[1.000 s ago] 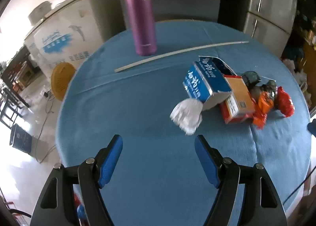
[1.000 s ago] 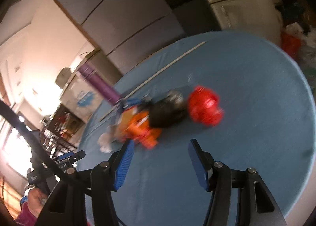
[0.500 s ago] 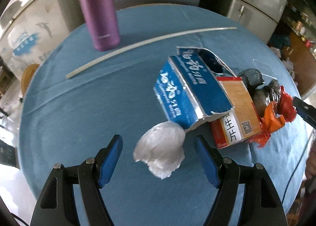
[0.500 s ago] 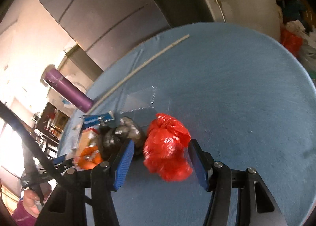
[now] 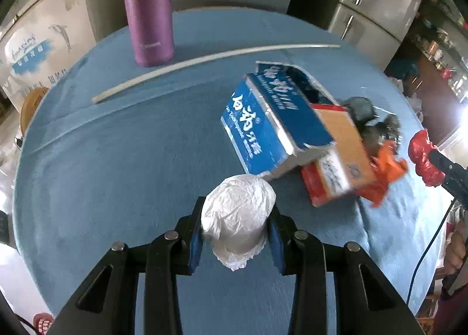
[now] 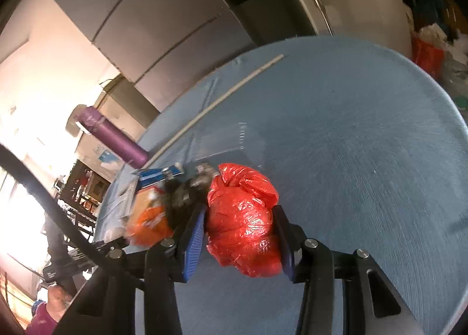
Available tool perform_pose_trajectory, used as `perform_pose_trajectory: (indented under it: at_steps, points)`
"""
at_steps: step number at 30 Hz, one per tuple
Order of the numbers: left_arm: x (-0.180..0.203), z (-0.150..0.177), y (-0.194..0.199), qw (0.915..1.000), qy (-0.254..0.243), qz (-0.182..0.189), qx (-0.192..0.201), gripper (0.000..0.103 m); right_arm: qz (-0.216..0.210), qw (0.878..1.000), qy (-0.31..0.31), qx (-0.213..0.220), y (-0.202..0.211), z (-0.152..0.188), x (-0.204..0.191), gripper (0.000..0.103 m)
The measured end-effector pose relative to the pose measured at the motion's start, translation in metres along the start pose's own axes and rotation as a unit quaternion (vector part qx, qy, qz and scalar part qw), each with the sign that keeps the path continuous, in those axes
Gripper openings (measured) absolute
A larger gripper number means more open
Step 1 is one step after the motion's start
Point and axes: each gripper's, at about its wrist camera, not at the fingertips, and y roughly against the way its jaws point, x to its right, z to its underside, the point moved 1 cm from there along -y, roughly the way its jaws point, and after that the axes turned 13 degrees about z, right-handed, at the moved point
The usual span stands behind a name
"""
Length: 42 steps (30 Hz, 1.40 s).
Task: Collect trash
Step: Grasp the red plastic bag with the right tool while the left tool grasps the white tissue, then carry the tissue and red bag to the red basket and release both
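A crumpled white wad (image 5: 238,212) sits on the blue tablecloth (image 5: 117,159), and my left gripper (image 5: 236,232) is shut on it with both blue pads pressing its sides. My right gripper (image 6: 239,218) has a red plastic bag (image 6: 242,203) between its jaws. They are closing and the pads touch the bag's sides. The same bag (image 5: 421,153) shows at the right edge of the left wrist view. Between the two lie a torn blue carton (image 5: 272,118), an orange-and-red box (image 5: 339,159), an orange wrapper (image 5: 386,168) and a dark crumpled bag (image 5: 368,115).
A purple flask (image 5: 147,10) stands upright at the far side of the round table. A long thin white rod (image 5: 204,60) lies across the cloth in front of it. Grey refrigerators (image 5: 377,7) stand behind the table. A person's hand (image 5: 456,247) shows at the right edge.
My left gripper came down over the white wad and shut on it. My right gripper moved up to the red bag and narrowed its jaws around it.
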Motion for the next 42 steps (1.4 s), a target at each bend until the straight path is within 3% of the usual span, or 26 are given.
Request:
perform_pose_trajectory:
  at_steps: [6, 15, 20, 30, 42]
  points:
    - [0.008, 0.023, 0.043, 0.9994, -0.001, -0.007, 0.035, 0.04, -0.037, 0.999, 0.013, 0.01, 0.039, 0.024, -0.027, 0.048]
    - [0.025, 0.067, 0.118, 0.9952, -0.007, -0.063, 0.074, 0.04, -0.098, 0.993, 0.069, 0.009, 0.073, 0.061, -0.097, 0.048]
    - [0.02, 0.096, 0.153, 0.9906, -0.002, -0.1, 0.094, 0.04, -0.129, 0.985, 0.111, -0.013, 0.073, 0.086, -0.143, 0.048]
    - [-0.028, 0.154, 0.207, 0.9745, 0.037, -0.187, 0.119, 0.04, -0.183, 0.963, 0.191, -0.054, 0.067, 0.134, -0.236, 0.048]
    - [-0.084, 0.197, 0.229, 0.9605, 0.087, -0.235, 0.121, 0.04, -0.222, 0.928, 0.277, -0.114, 0.045, 0.195, -0.335, 0.048]
